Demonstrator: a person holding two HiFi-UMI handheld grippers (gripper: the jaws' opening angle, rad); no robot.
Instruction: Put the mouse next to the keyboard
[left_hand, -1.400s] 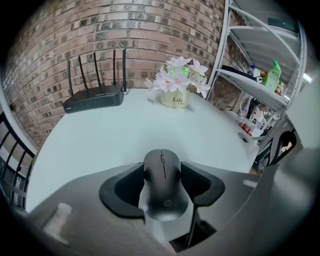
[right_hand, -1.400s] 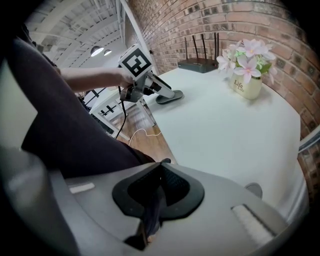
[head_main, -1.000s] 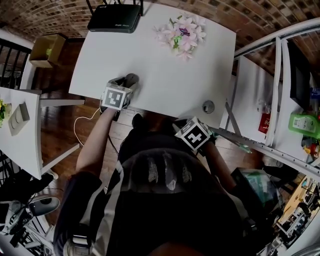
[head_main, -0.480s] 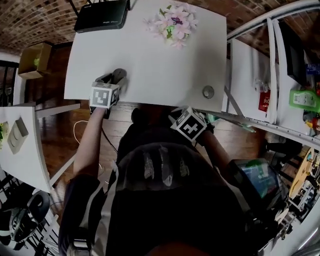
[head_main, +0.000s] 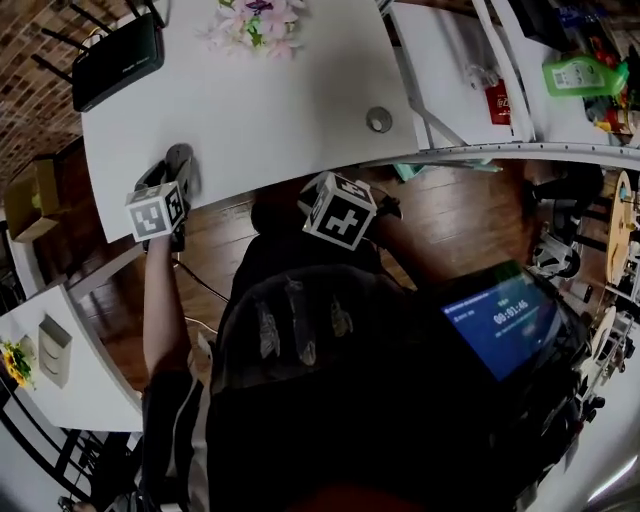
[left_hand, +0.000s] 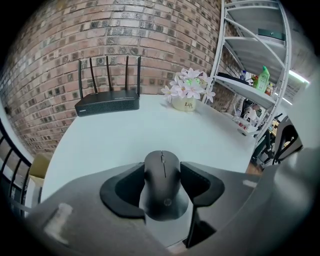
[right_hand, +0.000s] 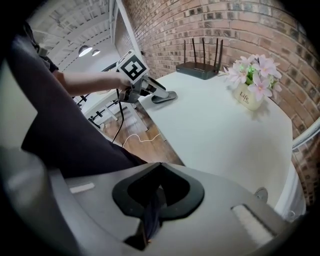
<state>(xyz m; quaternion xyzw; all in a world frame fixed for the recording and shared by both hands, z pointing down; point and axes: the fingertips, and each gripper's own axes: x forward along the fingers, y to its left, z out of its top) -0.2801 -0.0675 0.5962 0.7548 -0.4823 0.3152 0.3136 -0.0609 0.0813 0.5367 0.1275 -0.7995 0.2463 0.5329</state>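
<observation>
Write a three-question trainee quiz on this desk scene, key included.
1. Which thing is the left claw shut on?
A. the black wireless computer mouse
B. a keyboard
C. nothing
2. True or false: the right claw is shut, with nothing held.
3. Fill in: the black router with four antennas stands on the white table in front of a ____ wall.
Key: 1 A; 2 true; 3 brick.
</observation>
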